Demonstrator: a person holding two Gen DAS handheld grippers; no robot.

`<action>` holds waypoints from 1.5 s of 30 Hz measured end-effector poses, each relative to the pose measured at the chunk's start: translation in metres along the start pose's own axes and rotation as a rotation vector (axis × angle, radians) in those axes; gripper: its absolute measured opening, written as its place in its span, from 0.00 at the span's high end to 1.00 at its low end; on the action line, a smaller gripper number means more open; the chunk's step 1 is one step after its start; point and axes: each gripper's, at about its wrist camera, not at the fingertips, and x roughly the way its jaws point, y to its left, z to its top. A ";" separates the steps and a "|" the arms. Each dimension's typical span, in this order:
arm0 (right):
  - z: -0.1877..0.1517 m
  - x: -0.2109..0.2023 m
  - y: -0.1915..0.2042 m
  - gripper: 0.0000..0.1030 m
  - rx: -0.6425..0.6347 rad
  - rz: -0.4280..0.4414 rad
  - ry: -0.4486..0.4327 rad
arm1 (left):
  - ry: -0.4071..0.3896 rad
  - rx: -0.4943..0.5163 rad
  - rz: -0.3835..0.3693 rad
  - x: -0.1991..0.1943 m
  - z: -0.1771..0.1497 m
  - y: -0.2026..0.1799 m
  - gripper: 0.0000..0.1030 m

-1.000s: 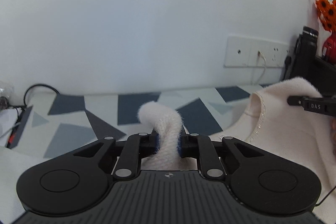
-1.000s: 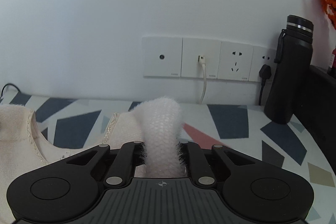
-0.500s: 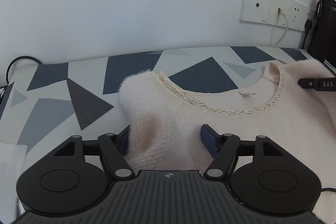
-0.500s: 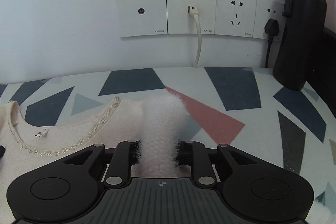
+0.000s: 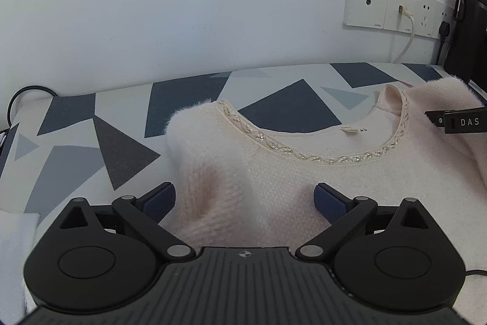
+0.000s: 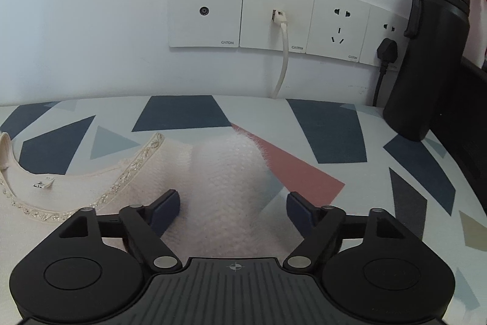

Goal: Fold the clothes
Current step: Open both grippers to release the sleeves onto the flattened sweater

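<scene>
My left gripper (image 5: 245,198) has just been opening; its fingers (image 5: 159,200) stand spread, one sweater (image 5: 274,172) shoulder loose between them on the counter (image 5: 76,124). My right gripper (image 6: 234,204) has likewise spread round the other shoulder. The neckline runs across between both.

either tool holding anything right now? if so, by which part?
Nothing is held. Both tools have just been opening: the left tool and right tool stand open, each with a shoulder bunch of the cream sweater loose between the pads.
</scene>
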 end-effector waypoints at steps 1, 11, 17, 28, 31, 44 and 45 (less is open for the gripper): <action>0.000 0.000 0.001 0.17 -0.005 -0.006 0.000 | 0.000 0.001 0.000 0.000 0.000 0.000 0.02; -0.002 -0.002 0.022 0.01 -0.106 -0.108 -0.034 | 0.010 -0.016 -0.023 0.001 0.001 0.000 0.00; -0.002 -0.002 0.026 0.01 -0.136 -0.128 -0.044 | 0.014 -0.019 -0.026 0.002 0.001 0.000 0.00; -0.002 -0.001 0.023 0.01 -0.111 -0.108 -0.034 | 0.014 -0.019 -0.022 0.002 0.001 -0.001 0.00; -0.002 -0.001 0.023 0.01 -0.112 -0.107 -0.034 | 0.013 -0.019 -0.020 0.002 0.000 -0.001 0.00; -0.001 -0.001 0.024 0.01 -0.112 -0.106 -0.034 | 0.007 -0.018 -0.007 0.001 0.000 -0.002 0.00; -0.001 -0.001 0.024 0.01 -0.113 -0.106 -0.034 | 0.005 -0.018 -0.006 0.001 0.000 -0.002 0.00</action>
